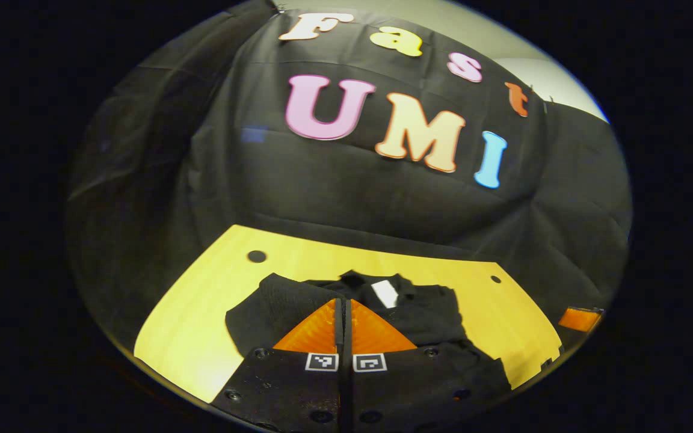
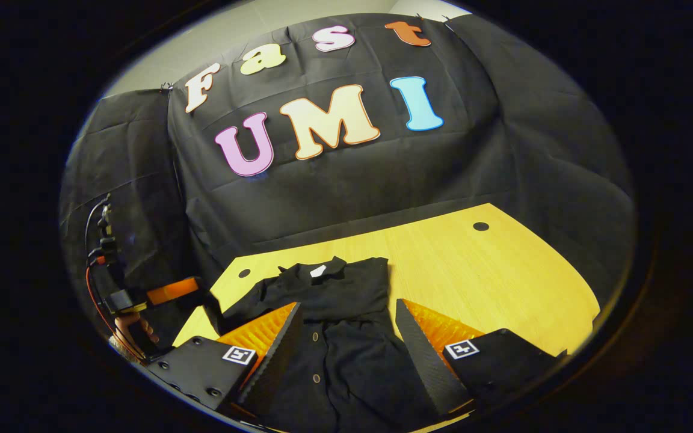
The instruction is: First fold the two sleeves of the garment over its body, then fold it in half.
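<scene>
A black button-front garment [image 1: 418,319] lies on the yellow table [image 1: 202,313], collar and white neck label [image 1: 384,293] toward the booth wall. My left gripper [image 1: 343,302] is shut, its tips at the garment's sleeve [image 1: 274,307], and dark cloth seems pinched between them. In the right gripper view the garment [image 2: 334,288] lies flat, its button placket [image 2: 316,361] running toward me. My right gripper [image 2: 348,305] stands open, one finger on each side of the garment's lower body. The left gripper [image 2: 202,300], held by a hand [image 2: 133,329], meets the sleeve end [image 2: 244,300] at the table's left edge.
The yellow table [image 2: 491,282] has bare wood to the right of the garment and a round cable hole [image 2: 480,227] near its back corner. Another hole [image 1: 256,256] sits behind the sleeve. Black cloth walls close the booth. Part of the right gripper [image 1: 581,319] shows at the table's far right.
</scene>
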{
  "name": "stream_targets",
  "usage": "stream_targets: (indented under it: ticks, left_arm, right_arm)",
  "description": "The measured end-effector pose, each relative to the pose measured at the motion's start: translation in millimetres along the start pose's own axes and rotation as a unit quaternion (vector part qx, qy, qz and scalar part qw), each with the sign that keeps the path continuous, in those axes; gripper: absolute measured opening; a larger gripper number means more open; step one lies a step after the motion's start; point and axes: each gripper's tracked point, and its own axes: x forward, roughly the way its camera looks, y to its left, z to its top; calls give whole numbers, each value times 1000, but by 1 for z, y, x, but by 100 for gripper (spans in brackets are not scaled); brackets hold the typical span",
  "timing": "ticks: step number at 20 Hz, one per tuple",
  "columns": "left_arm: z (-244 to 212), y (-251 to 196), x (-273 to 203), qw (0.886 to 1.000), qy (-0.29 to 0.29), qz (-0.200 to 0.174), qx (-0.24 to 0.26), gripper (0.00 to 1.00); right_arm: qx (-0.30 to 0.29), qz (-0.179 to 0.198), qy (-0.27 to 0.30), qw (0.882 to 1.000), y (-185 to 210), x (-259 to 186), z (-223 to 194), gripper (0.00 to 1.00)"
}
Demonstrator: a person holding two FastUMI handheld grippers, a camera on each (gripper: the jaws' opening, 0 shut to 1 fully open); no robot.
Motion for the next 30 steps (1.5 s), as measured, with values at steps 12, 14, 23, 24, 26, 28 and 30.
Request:
stream_targets:
  ticks: [12, 14, 23, 24, 26, 28, 30]
  left_arm:
    - [-56, -186, 99, 985, 69, -155, 25, 0]
    - [-66, -197, 112, 984, 79, -157, 36, 0]
    - [-75, -197, 115, 990, 78, -113, 41, 95]
    - [-73, -191, 105, 990, 75, -110, 37, 95]
    - [-74, -170, 82, 993, 68, -90, 45, 95]
    - [-81, -140, 53, 994, 66, -60, 67, 95]
    - [-95, -109, 21, 993, 73, -29, 85, 95]
  right_arm:
    - [44, -51, 12, 998, -50, -31, -38, 94]
    - [49, -56, 19, 997, -54, -29, -50, 98]
    - [49, -59, 34, 996, -66, -18, -84, 98]
    - [48, -56, 38, 997, -66, -17, -85, 98]
    - [43, -48, 49, 997, -67, -16, -93, 98]
    - [32, -40, 64, 997, -71, -21, -112, 98]
    - [16, -31, 75, 997, -74, -28, -123, 98]
